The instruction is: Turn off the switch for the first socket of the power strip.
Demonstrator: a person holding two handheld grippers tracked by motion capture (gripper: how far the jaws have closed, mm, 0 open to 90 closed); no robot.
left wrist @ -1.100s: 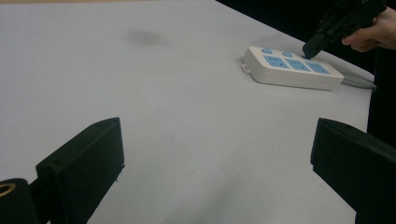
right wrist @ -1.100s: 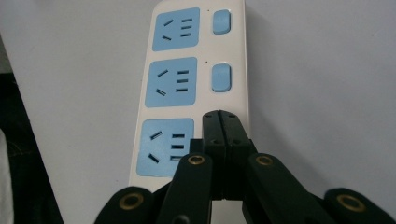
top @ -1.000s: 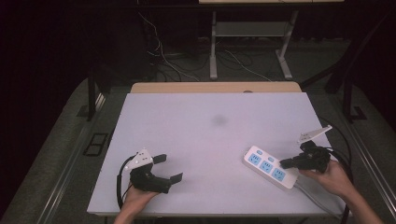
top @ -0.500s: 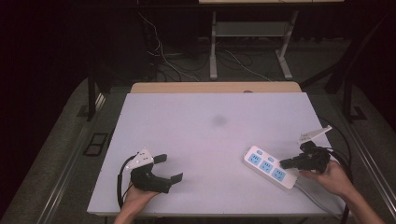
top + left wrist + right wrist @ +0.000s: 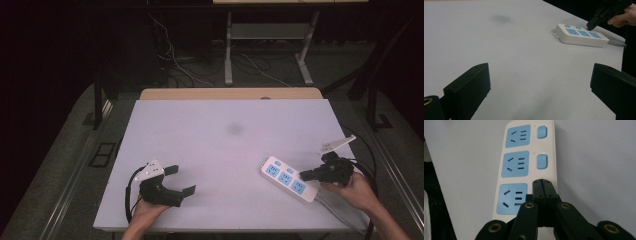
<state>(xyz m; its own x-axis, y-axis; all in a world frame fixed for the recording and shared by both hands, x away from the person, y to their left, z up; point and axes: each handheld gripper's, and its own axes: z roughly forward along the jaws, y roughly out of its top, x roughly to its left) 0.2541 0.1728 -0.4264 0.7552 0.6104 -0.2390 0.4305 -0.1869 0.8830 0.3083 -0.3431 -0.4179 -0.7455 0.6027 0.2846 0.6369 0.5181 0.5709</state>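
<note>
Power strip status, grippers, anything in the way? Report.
Right gripper shut, tip over the nearest switch of the power strip. Left gripper open, idle on the table. Nothing in the way.

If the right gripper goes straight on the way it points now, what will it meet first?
Most likely the power strip: the shut right gripper sits just over its nearest switch spot, pointing along the row of switches. Whether it already touches is unclear.

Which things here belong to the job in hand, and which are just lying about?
In the job:
- power strip, white with blue sockets
- right gripper, jaws shut, tip over the strip's nearest switch spot
- left gripper, open, resting apart on the table

Lying about:
- dark smudge on the table
- loose cables on the floor behind
</note>
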